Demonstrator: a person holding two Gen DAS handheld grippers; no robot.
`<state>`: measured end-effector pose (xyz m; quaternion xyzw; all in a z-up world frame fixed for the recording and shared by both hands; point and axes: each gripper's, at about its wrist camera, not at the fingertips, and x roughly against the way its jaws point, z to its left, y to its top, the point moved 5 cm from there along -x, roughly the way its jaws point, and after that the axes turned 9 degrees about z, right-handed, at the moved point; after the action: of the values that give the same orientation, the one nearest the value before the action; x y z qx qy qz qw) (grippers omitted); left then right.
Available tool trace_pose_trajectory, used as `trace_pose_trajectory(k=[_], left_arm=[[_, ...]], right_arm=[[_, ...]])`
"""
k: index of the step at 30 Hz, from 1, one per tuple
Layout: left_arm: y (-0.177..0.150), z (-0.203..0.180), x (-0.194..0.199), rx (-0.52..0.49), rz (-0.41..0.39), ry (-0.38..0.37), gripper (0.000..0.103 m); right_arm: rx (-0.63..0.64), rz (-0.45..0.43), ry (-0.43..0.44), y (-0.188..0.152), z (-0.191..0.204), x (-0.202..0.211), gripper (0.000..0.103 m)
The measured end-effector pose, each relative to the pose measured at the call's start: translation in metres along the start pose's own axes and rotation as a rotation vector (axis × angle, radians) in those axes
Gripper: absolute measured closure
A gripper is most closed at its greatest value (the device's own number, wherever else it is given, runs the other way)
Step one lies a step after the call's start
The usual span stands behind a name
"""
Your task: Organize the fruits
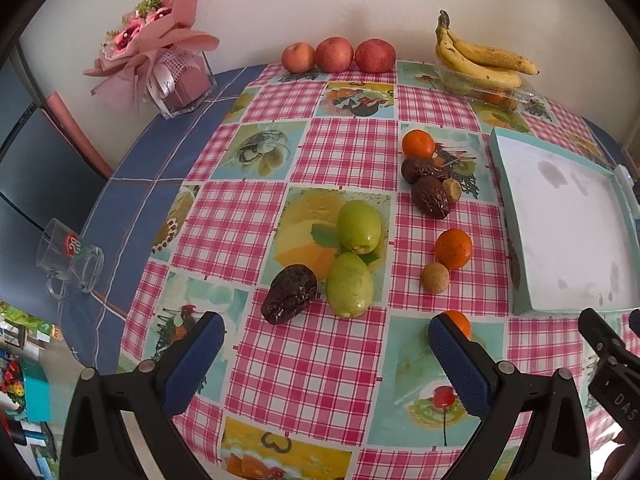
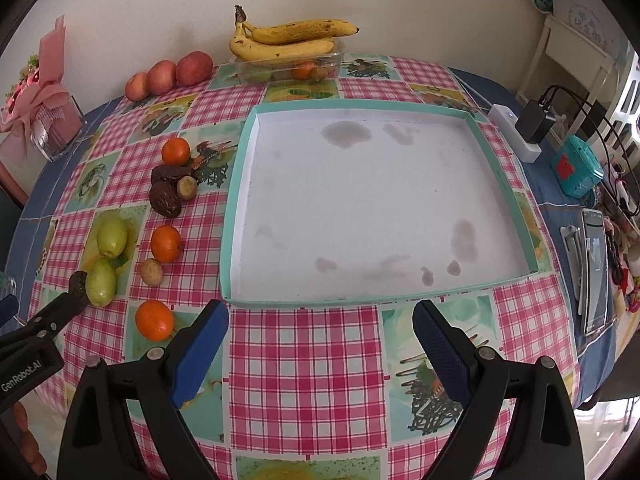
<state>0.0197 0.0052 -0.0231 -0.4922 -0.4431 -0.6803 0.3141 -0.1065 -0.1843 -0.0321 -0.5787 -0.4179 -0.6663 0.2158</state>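
Loose fruit lies on the checked tablecloth: two green guavas (image 1: 354,254), a dark wrinkled fruit (image 1: 289,293), oranges (image 1: 453,248), small brown fruits (image 1: 435,277) and two more dark fruits (image 1: 430,197). My left gripper (image 1: 326,344) hovers open just short of the guavas, nothing between its fingers. A shallow teal-rimmed white tray (image 2: 494,168) lies empty before my right gripper (image 2: 320,336), which is open and low over the cloth. The fruit sits left of the tray (image 1: 505,184). An orange (image 2: 154,320) lies beside the right gripper's left finger.
Three red apples (image 1: 335,54) line the wall at the back. Bananas (image 2: 288,38) rest on a clear plastic box of fruit. A bouquet in a glass box (image 1: 176,76) and a glass mug (image 1: 68,256) stand left; chargers and a phone (image 2: 594,268) lie right.
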Motion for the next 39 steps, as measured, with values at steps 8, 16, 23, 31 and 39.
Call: trace_pose_trajectory(k=[8, 16, 23, 31, 39], left_arm=[[0.003, 0.023, -0.003, 0.076, -0.011, -0.023, 0.0], [0.009, 0.068, -0.006, 0.195, -0.119, -0.063, 0.0], [0.01, 0.07, -0.035, 0.205, -0.058, -0.161, 0.0], [0.001, 0.077, -0.058, 0.287, 0.064, -0.283, 0.0], [0.005, 0.076, -0.071, 0.328, 0.11, -0.331, 0.005]], right_arm=[[0.036, 0.006, -0.012, 0.0, 0.009, -0.003, 0.009], [0.097, -0.083, 0.081, 0.007, 0.038, 0.011, 0.009], [0.183, -0.054, 0.133, 0.007, 0.078, 0.001, 0.009], [0.264, 0.062, 0.17, -0.002, 0.109, -0.029, 0.009], [0.29, 0.147, 0.164, -0.007, 0.119, -0.051, 0.009]])
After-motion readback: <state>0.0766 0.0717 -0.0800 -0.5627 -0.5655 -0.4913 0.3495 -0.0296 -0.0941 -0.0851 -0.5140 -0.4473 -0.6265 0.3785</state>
